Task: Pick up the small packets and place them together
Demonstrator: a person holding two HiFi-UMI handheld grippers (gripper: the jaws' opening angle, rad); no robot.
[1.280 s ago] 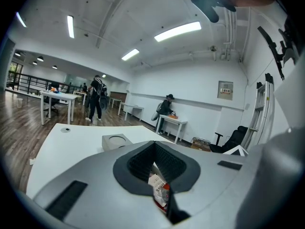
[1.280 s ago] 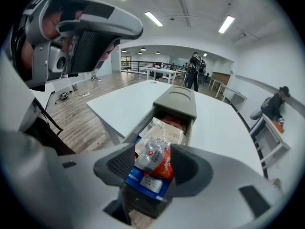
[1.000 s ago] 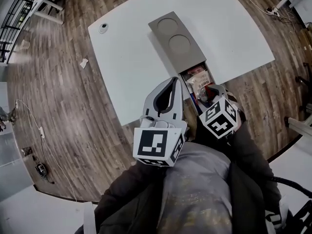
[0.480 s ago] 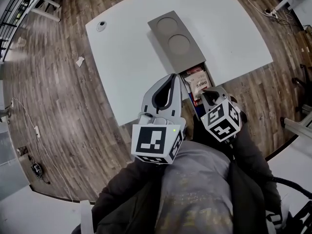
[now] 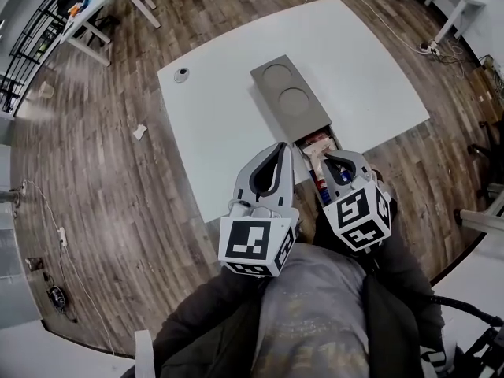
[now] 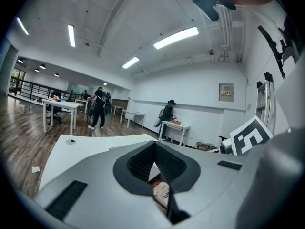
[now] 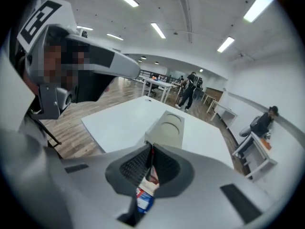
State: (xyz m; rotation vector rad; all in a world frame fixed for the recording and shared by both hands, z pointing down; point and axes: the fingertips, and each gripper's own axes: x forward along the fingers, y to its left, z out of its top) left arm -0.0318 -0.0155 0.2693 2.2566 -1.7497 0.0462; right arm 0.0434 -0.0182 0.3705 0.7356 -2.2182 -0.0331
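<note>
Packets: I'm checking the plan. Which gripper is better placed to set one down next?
Right. The right gripper is already shut on a packet, ready to place. The left gripper is shut and holds nothing.

Left tongs (image 5: 281, 146) closed and empty, nearly level, right tongs (image 5: 321, 157) angled down, clamped on a small packet (image 7: 145, 187)

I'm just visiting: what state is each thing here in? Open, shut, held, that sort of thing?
Left gripper: shut, empty.
Right gripper: shut on a packet.
Packet: pinched between the right gripper's jaws.
Box: open at its near end, covered over the rest.
Other packets: lying in the box's open end.
</note>
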